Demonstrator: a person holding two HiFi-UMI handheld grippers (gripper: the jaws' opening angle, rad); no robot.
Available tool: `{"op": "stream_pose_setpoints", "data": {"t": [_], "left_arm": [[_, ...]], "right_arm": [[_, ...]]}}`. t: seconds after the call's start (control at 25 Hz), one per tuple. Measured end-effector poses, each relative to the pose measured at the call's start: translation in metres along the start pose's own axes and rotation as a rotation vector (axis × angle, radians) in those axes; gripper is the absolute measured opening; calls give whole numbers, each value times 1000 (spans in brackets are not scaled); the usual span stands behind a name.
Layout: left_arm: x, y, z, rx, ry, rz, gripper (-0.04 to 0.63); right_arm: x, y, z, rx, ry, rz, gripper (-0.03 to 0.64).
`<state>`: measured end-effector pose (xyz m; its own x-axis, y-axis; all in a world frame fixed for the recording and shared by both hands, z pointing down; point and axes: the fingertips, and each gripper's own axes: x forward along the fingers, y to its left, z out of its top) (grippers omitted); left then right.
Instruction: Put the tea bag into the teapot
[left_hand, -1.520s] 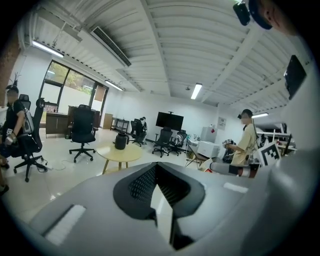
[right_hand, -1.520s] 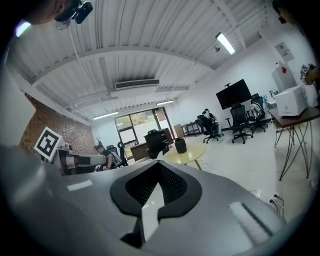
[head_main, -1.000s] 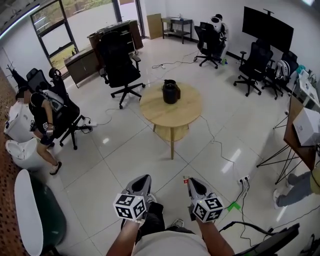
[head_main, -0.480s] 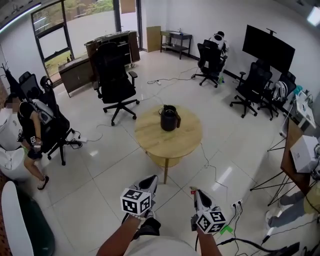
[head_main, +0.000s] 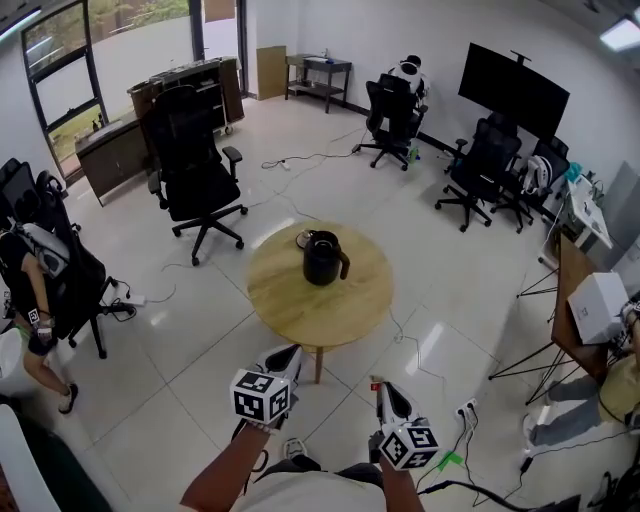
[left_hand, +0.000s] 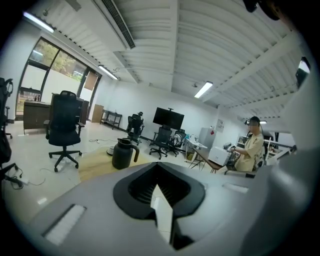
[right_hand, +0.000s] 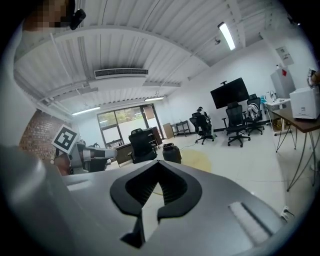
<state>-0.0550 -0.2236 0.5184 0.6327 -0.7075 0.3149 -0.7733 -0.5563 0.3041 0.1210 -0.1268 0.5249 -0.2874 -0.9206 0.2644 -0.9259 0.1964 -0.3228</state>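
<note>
Open tile floor runs from the left tool and right tool up to the round bench. Near half of the bench is bare. The teapot stands toward the far side, with a small round item just beside it. A black office chair stands well apart, beyond the bench on the left.

Black teapot; light wood table; white tiled floor

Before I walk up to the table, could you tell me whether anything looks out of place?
Nothing spilled or damaged: the teapot stands upright on the round table. Only a loose cable trails across the floor beside it.
</note>
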Motion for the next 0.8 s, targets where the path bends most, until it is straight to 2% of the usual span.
{"op": "stream_pose_setpoints", "data": {"t": [0.4, 0.6, 0.8], "left_arm": [[20, 34, 8, -31, -3, 25, 12], [31, 48, 23, -21, -45, 64, 12], [53, 71, 42, -13, -47, 114, 12]], "right_arm": [[53, -10, 11, 3, 10, -39, 2], [108, -15, 41, -43, 8, 2, 2], [163, -9, 76, -73, -7, 61, 2]]}}
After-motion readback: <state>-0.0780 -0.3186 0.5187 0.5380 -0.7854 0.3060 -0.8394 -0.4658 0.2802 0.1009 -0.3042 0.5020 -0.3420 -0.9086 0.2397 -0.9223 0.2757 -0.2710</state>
